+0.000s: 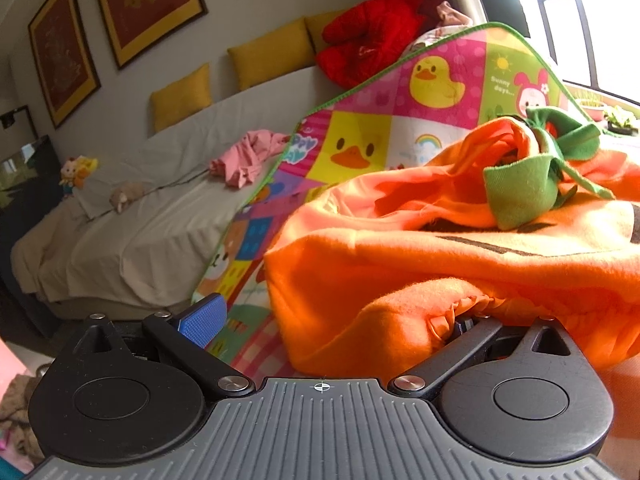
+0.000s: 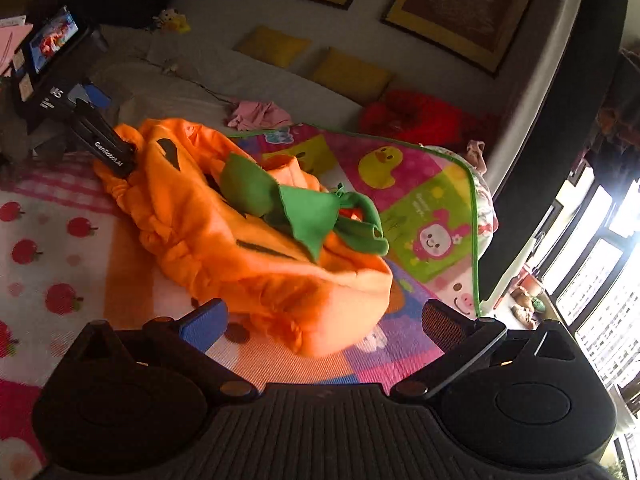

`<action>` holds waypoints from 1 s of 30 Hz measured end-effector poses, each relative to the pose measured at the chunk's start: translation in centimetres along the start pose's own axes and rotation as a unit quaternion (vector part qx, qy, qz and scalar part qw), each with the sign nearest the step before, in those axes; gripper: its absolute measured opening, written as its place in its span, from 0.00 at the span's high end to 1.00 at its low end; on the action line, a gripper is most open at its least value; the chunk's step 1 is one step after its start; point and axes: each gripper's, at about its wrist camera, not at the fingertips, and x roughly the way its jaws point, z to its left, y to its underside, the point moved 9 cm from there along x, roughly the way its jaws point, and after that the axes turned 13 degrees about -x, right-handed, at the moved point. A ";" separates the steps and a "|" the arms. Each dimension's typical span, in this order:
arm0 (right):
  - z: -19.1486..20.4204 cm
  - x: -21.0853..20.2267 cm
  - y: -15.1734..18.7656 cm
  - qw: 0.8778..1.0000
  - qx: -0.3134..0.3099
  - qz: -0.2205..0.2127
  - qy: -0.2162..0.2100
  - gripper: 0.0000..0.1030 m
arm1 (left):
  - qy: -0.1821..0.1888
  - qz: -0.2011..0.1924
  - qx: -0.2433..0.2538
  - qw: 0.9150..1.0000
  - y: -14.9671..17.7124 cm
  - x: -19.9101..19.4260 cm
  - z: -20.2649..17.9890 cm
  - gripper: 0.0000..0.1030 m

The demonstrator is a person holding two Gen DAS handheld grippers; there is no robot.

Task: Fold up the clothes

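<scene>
**Patchwork mat on a grey bed**

A grey-sheeted bed (image 1: 132,236) carried a bright cartoon play mat (image 2: 404,184) with a green edge, spread just ahead of the right claw (image 2: 320,320). On the mat, directly in front of that claw, lay a crumpled orange pumpkin costume (image 2: 224,240). Beyond it, on the bare sheet, sat a pink garment (image 2: 260,114), with a red garment (image 2: 412,114) farther right.

black hand-held gripper (image 2: 322,322), blue and orange ribbed pads, silver screws
</scene>
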 end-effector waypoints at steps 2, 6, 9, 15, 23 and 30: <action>-0.4 2.7 -0.8 1.000 0.014 0.014 0.018 0.00 | 0.006 0.001 -0.003 1.000 -0.1 0.0 0.1 0.00; -2.2 8.0 -1.7 0.994 0.037 0.051 0.085 0.00 | 0.011 0.009 -0.002 1.000 0.1 0.6 0.6 0.00; -4.2 10.7 -1.1 0.975 0.015 0.088 0.203 0.00 | 0.017 0.023 -0.002 1.000 1.0 1.2 0.8 0.00; -7.7 12.0 3.9 0.956 0.045 0.170 0.234 0.00 | 0.009 0.030 0.003 1.000 1.8 1.3 1.1 0.00; -9.1 7.6 7.3 0.965 0.084 0.157 0.191 0.00 | -0.007 0.023 0.009 1.000 1.0 0.7 1.0 0.00; -4.7 2.6 4.2 0.994 0.072 0.058 0.056 0.00 | -0.016 0.028 0.010 0.999 1.0 1.2 1.1 0.00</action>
